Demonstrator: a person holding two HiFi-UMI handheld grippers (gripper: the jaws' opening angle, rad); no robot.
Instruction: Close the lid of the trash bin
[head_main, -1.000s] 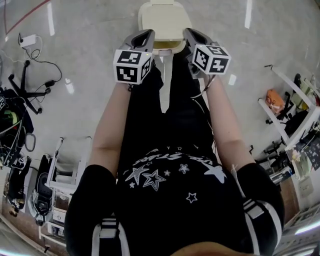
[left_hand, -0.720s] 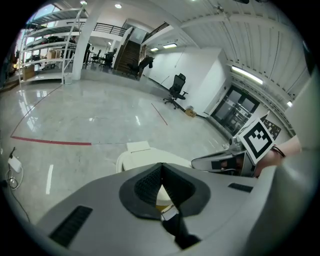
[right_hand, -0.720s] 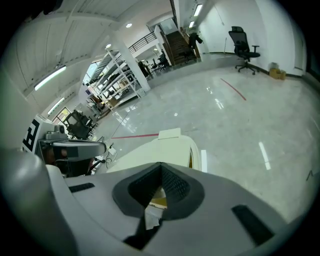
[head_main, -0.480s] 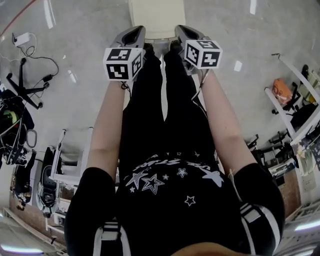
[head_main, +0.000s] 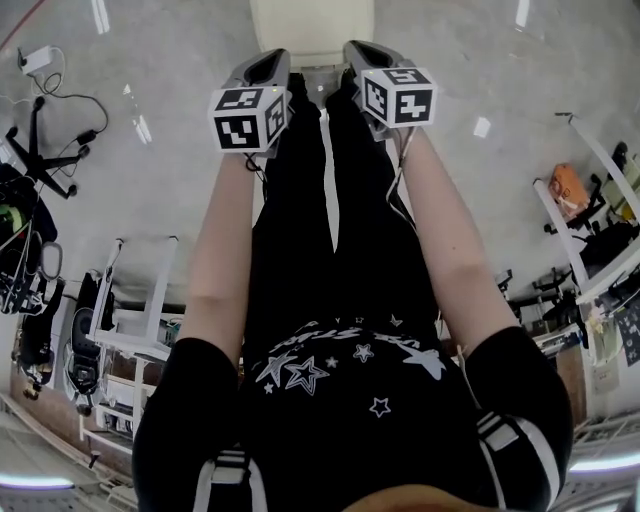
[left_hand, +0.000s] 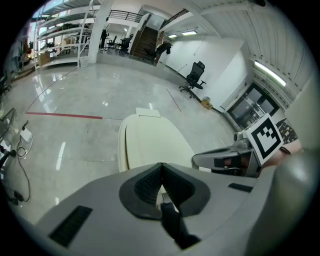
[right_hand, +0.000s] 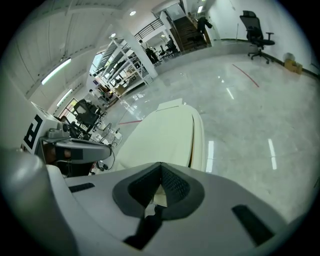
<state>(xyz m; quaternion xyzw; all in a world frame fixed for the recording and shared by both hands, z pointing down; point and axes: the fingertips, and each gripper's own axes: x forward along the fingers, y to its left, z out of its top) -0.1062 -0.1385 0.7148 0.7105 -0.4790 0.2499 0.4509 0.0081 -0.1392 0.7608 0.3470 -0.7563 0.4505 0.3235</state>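
The trash bin's cream lid (head_main: 312, 28) lies flat over the bin at the top of the head view, just beyond the person's legs. It fills the middle of the left gripper view (left_hand: 150, 142) and of the right gripper view (right_hand: 167, 135). My left gripper (head_main: 270, 62) is at the lid's near left edge and my right gripper (head_main: 352, 50) at its near right edge. The jaws of the left gripper (left_hand: 161, 167) and of the right gripper (right_hand: 160, 167) meet at their tips with nothing between them. I cannot tell whether they touch the lid.
Cables and a power strip (head_main: 35, 60) lie on the grey floor at the left. A white rack (head_main: 140, 320) stands beside the person's left side. White frames and an orange object (head_main: 568, 185) are at the right. An office chair (left_hand: 194, 75) stands far off.
One second ago the lid stood raised and the bin's inside showed; now the lid is down. Both grippers have moved forward, toward the bin.
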